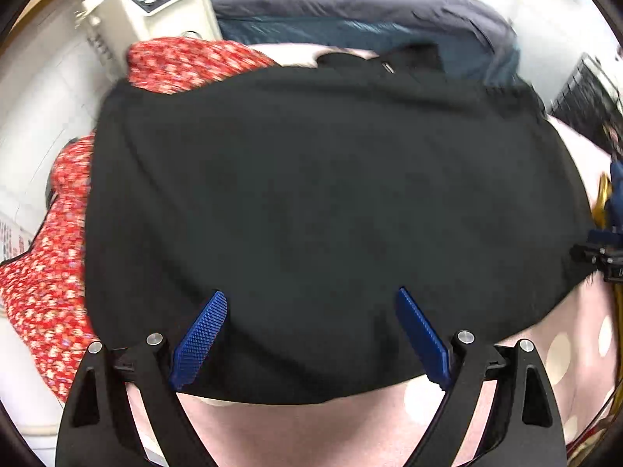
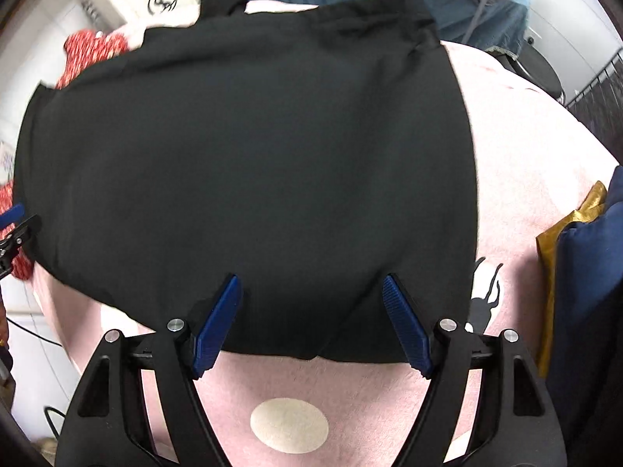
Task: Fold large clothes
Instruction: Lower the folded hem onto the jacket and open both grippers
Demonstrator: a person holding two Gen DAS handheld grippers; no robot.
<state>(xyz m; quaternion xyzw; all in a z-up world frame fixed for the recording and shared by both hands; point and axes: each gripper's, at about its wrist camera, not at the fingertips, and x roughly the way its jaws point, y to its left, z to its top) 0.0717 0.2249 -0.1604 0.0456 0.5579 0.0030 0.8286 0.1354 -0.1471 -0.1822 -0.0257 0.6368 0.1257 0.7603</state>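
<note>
Hovering both grippers, left (image 1: 311, 334) and right (image 2: 311, 323), jaws spread and holding nothing, over my black garment (image 1: 331, 214) flat on the pink blanket (image 2: 525, 194).

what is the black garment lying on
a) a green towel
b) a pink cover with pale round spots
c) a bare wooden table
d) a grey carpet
b: in the right wrist view the black garment is spread flat over a pink cover that carries a pale round spot just below the garment's near edge; both the left gripper and the right gripper have their jaws open over that edge.
</note>
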